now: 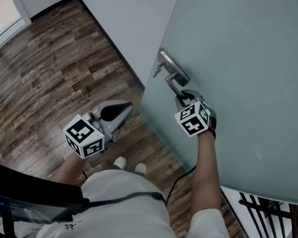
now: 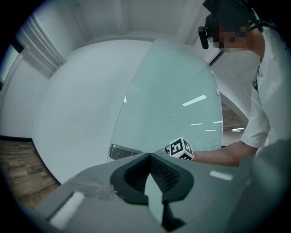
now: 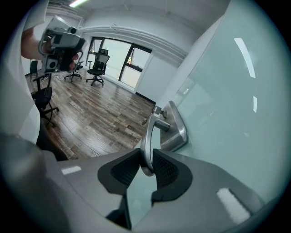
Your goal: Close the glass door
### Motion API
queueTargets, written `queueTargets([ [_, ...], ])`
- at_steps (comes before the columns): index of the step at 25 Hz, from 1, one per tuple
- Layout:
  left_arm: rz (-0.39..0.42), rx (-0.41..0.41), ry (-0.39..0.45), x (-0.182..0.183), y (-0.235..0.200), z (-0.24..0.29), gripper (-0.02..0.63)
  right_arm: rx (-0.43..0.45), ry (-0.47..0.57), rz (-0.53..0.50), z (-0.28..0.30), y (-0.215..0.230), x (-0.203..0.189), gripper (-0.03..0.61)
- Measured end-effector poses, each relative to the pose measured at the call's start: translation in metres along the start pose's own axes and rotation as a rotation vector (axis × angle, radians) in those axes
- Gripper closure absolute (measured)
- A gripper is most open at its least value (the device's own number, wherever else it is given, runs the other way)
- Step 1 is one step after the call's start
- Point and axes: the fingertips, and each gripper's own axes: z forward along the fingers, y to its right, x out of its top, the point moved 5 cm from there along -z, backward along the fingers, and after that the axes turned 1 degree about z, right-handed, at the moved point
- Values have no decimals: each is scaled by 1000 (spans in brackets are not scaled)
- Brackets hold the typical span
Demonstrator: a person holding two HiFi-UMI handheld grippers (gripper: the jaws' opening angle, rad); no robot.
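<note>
The frosted glass door [image 1: 250, 65] fills the right of the head view and stands ajar from the white wall. Its metal lever handle [image 1: 174, 80] sits on a plate near the door's edge. My right gripper [image 1: 186, 97] is shut on the door handle [image 3: 148, 132]; in the right gripper view the lever's end lies between both pads. My left gripper [image 1: 123, 107] hangs shut and empty to the left of the door's edge, apart from it. In the left gripper view the left gripper [image 2: 149, 157] faces the glass door [image 2: 168, 104].
Wood floor [image 1: 49, 69] spreads to the left, bounded by a white wall [image 1: 118, 2]. A key [image 1: 158, 69] sticks out of the lock above the handle. A black metal rack [image 1: 273, 223] stands at the lower right. Office chairs [image 3: 97, 68] stand by far windows.
</note>
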Motion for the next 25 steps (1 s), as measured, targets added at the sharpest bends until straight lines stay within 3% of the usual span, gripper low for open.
queueTargets([
  [10, -24, 21, 19, 6, 0, -22, 609, 22, 21, -18, -15, -16, 20, 485],
  [19, -40, 230, 75, 10, 39, -53, 609, 40, 61, -25, -38, -51, 33, 479],
  [25, -28, 348, 94, 3, 88, -36, 609, 33, 106, -65, -43, -63, 30, 477],
])
